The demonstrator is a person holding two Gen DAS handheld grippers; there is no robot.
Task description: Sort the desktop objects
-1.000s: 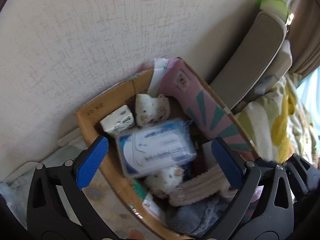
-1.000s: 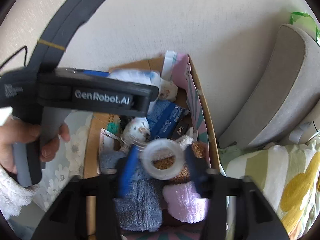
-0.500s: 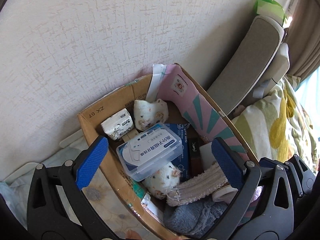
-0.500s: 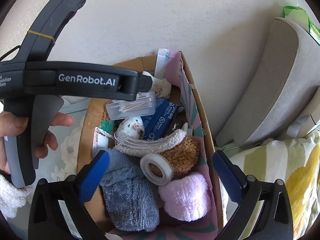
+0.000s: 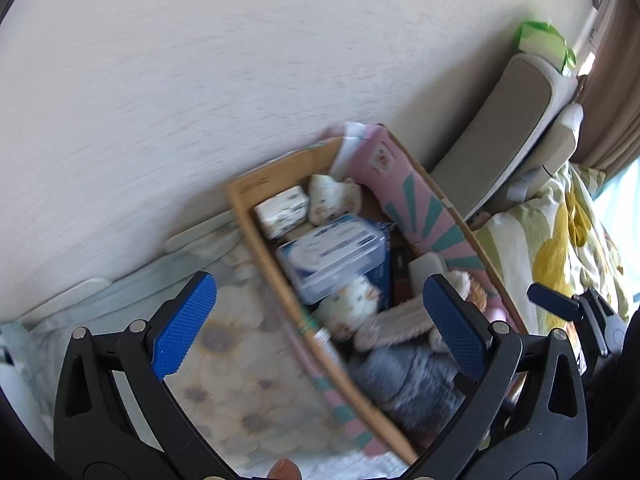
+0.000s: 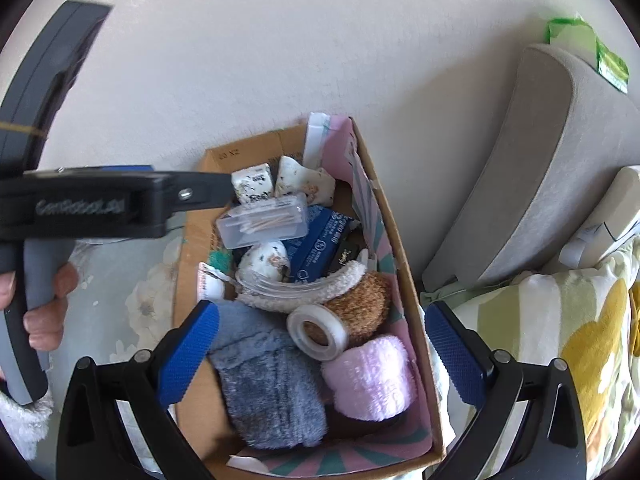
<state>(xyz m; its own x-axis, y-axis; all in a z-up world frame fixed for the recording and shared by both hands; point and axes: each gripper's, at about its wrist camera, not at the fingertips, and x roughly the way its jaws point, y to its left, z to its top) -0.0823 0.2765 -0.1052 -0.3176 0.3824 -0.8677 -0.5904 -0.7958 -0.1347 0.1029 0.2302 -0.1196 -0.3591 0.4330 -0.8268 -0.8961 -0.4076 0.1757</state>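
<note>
A cardboard box [image 6: 188, 240] stands against the wall, full of small objects. A clear tape roll [image 6: 318, 330] lies on a brown fluffy item, between a grey fluffy cloth [image 6: 272, 384] and a pink fluffy ball [image 6: 370, 376]. A clear plastic case of cotton swabs [image 6: 264, 220] lies on top further back; in the left wrist view it shows as the case [image 5: 336, 258] inside the box [image 5: 248, 208]. My right gripper [image 6: 320, 358] is open and empty above the box's near end. My left gripper [image 5: 320, 320] is open and empty, over the box's left wall.
A flowered cloth [image 5: 240, 380] covers the table left of the box. A grey cushion [image 6: 532, 160] leans on the wall to the right, with a yellow-flowered blanket [image 6: 580, 340] below it. A green packet [image 6: 584, 48] sits on the cushion's top.
My right gripper let go of the tape roll, which now lies in the box, and opened wide. My left gripper dropped the swab case into the box and shifted left.
</note>
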